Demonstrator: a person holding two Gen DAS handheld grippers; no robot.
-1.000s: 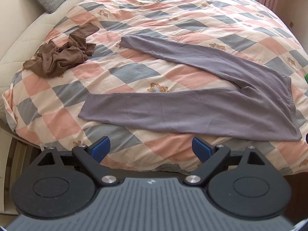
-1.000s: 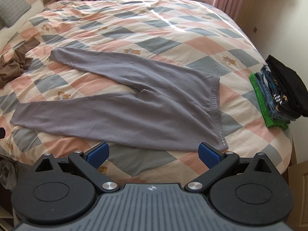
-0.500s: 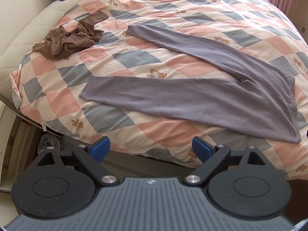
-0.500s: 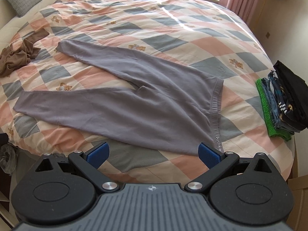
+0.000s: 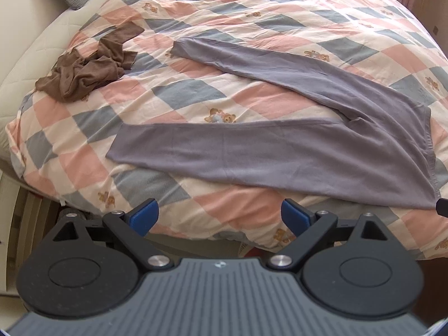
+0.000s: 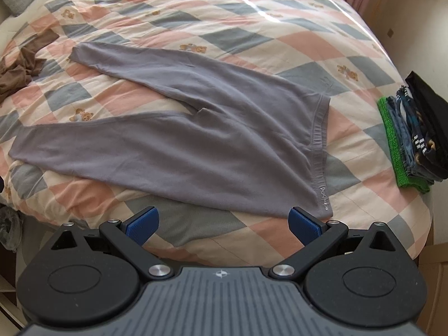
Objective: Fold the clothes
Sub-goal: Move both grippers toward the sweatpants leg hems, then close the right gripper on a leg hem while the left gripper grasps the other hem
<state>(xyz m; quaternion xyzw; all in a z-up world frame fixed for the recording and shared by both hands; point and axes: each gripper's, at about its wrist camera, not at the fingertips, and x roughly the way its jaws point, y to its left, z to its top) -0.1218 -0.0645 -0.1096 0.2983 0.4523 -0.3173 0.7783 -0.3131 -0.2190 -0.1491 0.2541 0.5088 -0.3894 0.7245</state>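
Waistband [image 6: 324,196] logo — letters unreadable

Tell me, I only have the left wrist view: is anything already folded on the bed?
Observer: Yes, a folded stack sits at the right edge of the bed, green underneath, black on top.
Operator: Where's the right gripper?
Observer: The right gripper is open and empty, above the bed edge near the grey pants' waistband corner.
Operator: Any marking on the waistband?
Observer: Small white lettering near that corner.
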